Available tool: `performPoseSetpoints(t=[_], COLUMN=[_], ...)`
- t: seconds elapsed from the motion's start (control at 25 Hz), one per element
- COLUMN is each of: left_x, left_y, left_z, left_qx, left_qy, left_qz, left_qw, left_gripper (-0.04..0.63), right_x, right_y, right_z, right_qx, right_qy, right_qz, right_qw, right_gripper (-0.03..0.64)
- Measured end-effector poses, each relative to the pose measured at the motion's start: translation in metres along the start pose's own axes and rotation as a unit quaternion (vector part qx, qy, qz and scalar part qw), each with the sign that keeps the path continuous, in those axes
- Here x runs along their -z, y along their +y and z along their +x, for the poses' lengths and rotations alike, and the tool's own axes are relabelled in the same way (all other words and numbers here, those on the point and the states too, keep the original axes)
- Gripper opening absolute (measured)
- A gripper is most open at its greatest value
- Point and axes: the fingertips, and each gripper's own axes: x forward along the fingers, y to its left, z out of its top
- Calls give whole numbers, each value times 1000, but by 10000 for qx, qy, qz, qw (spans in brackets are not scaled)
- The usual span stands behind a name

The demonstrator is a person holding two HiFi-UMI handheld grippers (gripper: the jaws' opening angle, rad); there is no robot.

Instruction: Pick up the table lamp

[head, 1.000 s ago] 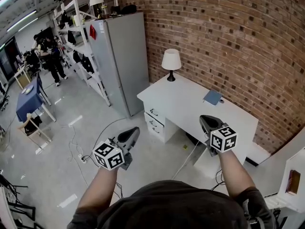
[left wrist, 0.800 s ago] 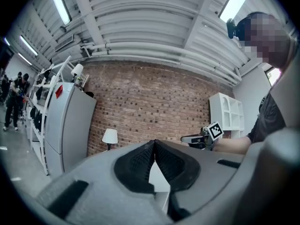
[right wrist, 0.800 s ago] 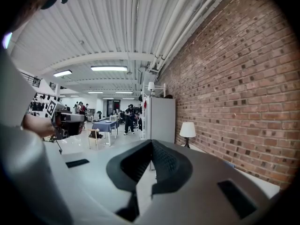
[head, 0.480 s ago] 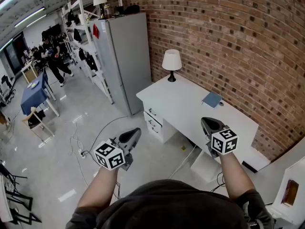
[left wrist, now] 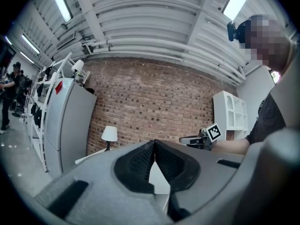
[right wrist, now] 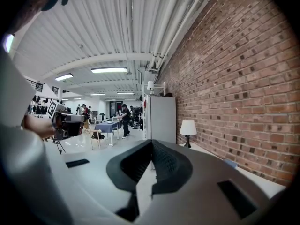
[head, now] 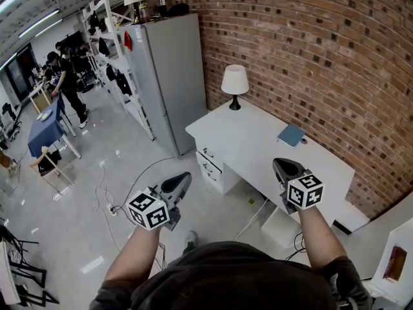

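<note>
White desk (head: 258,141): table lamp (head: 234,84) far corner, beyond left tongs (head: 184,176), right tongs (head: 278,163).

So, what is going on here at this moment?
A person holds a two-jaw gripper in each hand and faces a white desk against the brick wall. The table lamp stands upright at the desk's far corner, untouched. The left gripper and the right gripper are both shut and empty, well apart from the lamp.

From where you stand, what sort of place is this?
Probably a workshop or lab space: a bare brick wall, a white desk with a table lamp, a grey metal cabinet and cluttered storage shelves beyond.
</note>
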Motion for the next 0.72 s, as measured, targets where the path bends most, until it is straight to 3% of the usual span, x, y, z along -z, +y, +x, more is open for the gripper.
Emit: performPoseSetpoints(t=[0.24,0.48,0.72], left_x=[3,-11,-39], left_y=[71,184,296], left_z=[34,85,128], left_qx=[358,872,1262], left_qy=[-24,-53,156], left_qz=[-61,-134,64], left_qw=[9993,9961,9919], left_gripper=[5,5,5], right_x=[-3,-24,-60], right_y=[-14,-30,-40], right_z=[61,165,275], right_qx=[271,719,1024], right_qy=[9,3,-151], right_qz=[-5,-17,2], right_qw=[9996,9974,9946], right_gripper=[-6,-6,-6])
